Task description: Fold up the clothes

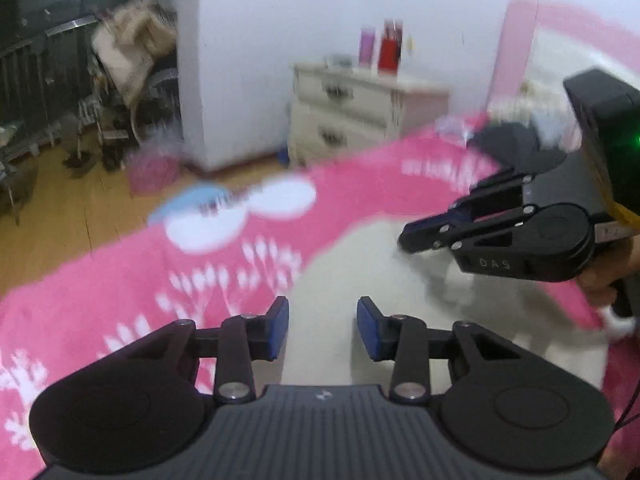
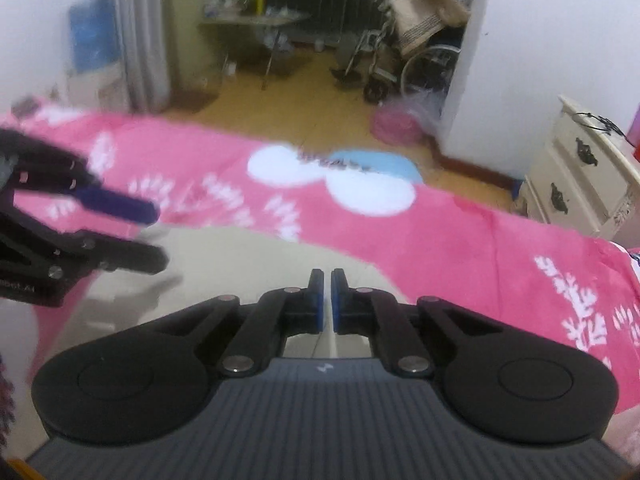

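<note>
A pale beige garment (image 1: 360, 256) lies spread on a pink blanket (image 1: 120, 300) with white flower prints. My left gripper (image 1: 322, 308) hovers over the garment's near part, open, with nothing pressed between its blue pads. To its right, my right gripper (image 1: 402, 240) is held by a hand (image 1: 604, 276), and its tips meet at the garment's edge. In the right wrist view the right gripper (image 2: 327, 276) is shut over the garment (image 2: 240, 256), with only a pale sliver between the pads; whether cloth is caught there is unclear. The left gripper (image 2: 160, 236) shows at the left, fingers apart.
A white dresser (image 1: 360, 112) with bottles on top stands past the bed's far edge, by a white wall. A dark item (image 1: 508, 140) lies further up the bed. A wheelchair (image 2: 400, 64) and a pink bag (image 2: 394, 124) stand on the wooden floor.
</note>
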